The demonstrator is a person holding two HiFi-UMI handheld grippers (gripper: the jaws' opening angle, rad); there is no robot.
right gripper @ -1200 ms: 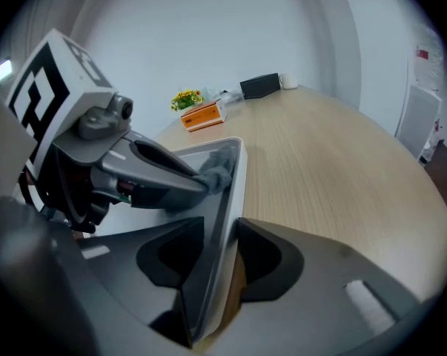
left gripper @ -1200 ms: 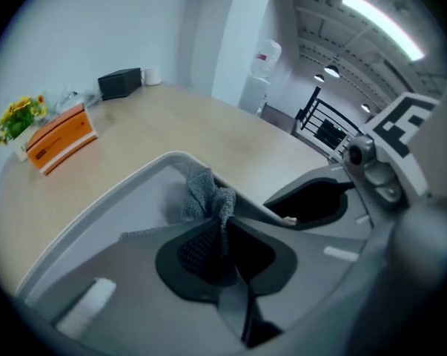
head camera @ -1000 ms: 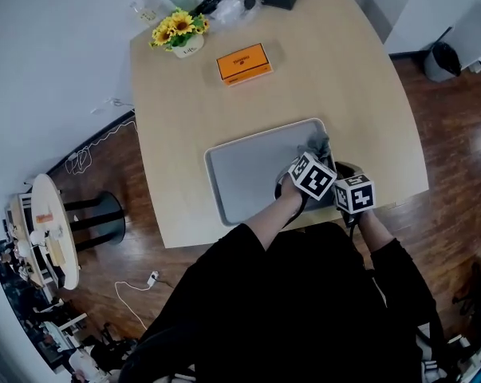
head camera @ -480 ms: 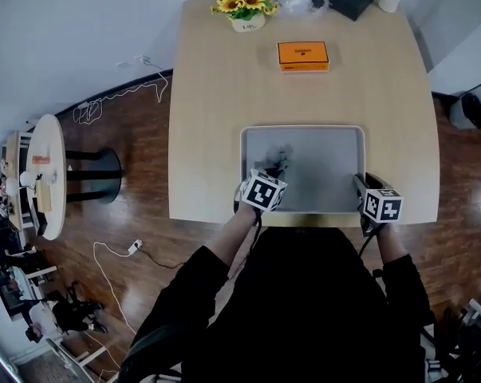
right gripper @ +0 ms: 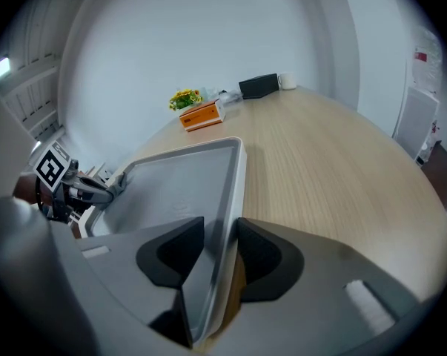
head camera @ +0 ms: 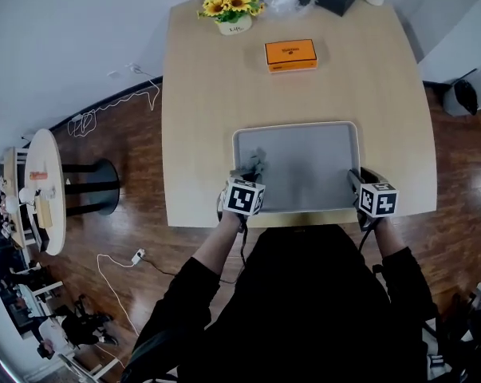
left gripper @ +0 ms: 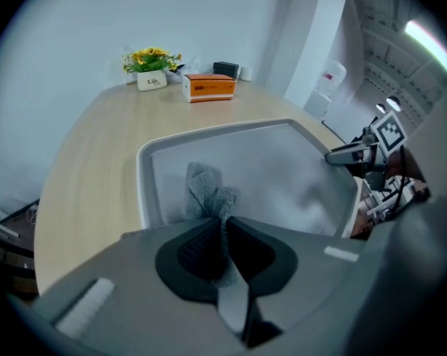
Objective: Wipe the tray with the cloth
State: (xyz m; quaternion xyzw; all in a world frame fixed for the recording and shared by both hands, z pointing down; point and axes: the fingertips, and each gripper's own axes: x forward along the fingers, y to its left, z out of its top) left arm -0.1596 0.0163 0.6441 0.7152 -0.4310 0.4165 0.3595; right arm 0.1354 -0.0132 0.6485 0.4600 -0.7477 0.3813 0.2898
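Head view — left tongs [head camera: 250,174] pinching cloth [head camera: 257,159], right tongs [head camera: 356,179] clamping tray [head camera: 308,162]

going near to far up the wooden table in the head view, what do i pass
grey rectangular tray → orange flat box → yellow flowers in a white pot
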